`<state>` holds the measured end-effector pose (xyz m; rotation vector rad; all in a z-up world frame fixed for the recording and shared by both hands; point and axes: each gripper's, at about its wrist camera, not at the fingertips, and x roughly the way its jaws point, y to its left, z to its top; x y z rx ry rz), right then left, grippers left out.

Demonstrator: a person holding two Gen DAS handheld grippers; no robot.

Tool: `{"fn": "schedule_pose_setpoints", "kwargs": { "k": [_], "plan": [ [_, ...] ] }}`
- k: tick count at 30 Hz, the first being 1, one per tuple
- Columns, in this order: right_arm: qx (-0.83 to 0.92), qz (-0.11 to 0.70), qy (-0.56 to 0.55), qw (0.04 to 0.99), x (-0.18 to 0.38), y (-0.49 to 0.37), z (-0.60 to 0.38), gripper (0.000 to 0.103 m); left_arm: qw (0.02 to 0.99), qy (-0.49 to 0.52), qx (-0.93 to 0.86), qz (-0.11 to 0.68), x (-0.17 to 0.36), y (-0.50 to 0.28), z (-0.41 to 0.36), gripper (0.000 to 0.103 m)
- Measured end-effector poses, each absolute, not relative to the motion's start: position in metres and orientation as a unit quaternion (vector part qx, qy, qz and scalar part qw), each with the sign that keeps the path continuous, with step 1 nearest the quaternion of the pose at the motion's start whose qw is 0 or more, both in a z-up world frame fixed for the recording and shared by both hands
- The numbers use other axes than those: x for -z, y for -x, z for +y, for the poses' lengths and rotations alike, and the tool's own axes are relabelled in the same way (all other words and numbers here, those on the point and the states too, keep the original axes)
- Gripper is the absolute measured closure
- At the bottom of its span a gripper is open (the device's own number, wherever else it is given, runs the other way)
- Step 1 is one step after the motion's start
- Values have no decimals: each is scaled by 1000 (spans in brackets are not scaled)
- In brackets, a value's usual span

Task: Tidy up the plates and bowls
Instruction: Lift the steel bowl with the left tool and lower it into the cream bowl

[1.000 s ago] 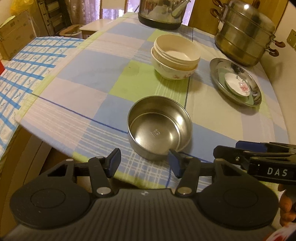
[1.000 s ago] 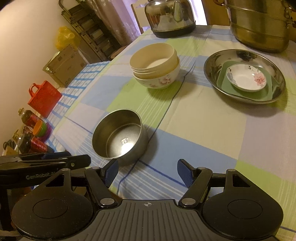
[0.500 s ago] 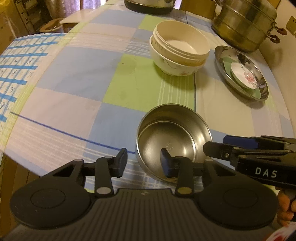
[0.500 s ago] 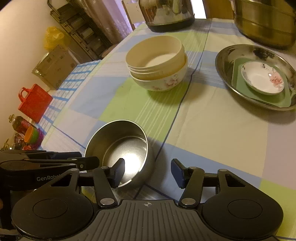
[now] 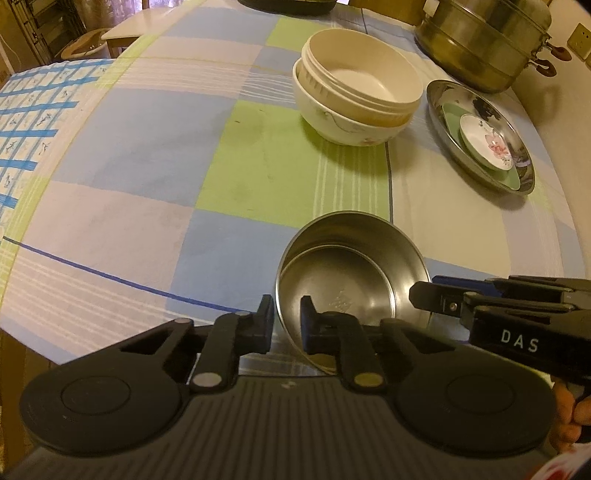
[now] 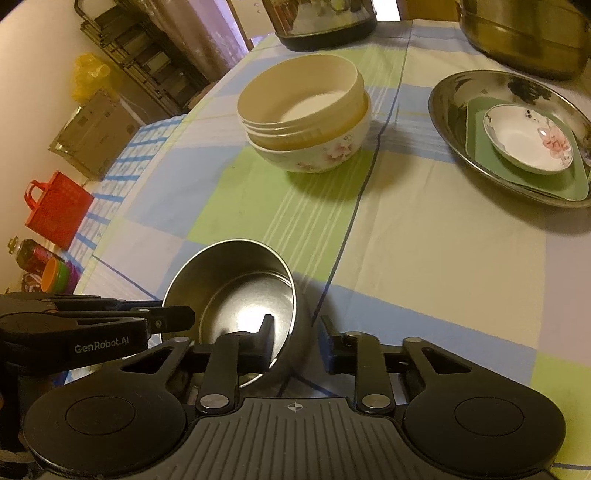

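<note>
- We see the steel bowl (image 5: 354, 280) near the table's front edge, on the checked tablecloth (image 5: 155, 155), w/ both claws on its rim from opposite sides.
- Left gripper (image 5: 284, 321): jaws have just been closing and now pinch the steel bowl's near-left wall, one finger outside, one inside. Looks like a firm grip.
- Right gripper (image 6: 295, 339): jaws have also just been closing, w/ the bowl's wall between them. Left finger sits inside the bowl, right finger outside. We can't tell for sure if the outer pad touches the wall; it's v. close.
- In the left wrist view the right gripper (image 5: 436, 301) comes in from the right and reaches the bowl's right rim; in the right wrist view the left gripper (image 6: 173, 317) comes in from the left to the opposite rim.
- Behind the steel bowl, well apart: a cream bowl (image 5: 362, 70) nested in a floral bowl (image 5: 332, 118).
- To the right of that stack: a steel plate (image 6: 461, 96) holding a green plate (image 6: 480, 147), w/ a small floral dish (image 6: 524, 140) on top.
- Far edge: a steel steamer pot (image 5: 480, 40) and a kettle (image 6: 325, 22), partly cut off.
- A red basket (image 6: 55, 210) sits off the table, left in the right wrist view.
</note>
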<state>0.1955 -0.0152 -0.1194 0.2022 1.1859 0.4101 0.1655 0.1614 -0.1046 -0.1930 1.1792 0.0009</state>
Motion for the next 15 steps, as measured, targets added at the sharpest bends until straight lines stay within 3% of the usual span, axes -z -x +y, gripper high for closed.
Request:
{"fn": "schedule_pose_setpoints", "kwargs": {
  "k": [7, 15],
  "plan": [
    [-200, 552, -86, 805, 118, -194, -11, 93, 827, 95, -10, 553, 105, -164, 162, 97],
    [-203, 553, -76, 804, 117, -194, -9, 95, 828, 98, -15, 553, 105, -162, 161, 97]
  ]
}}
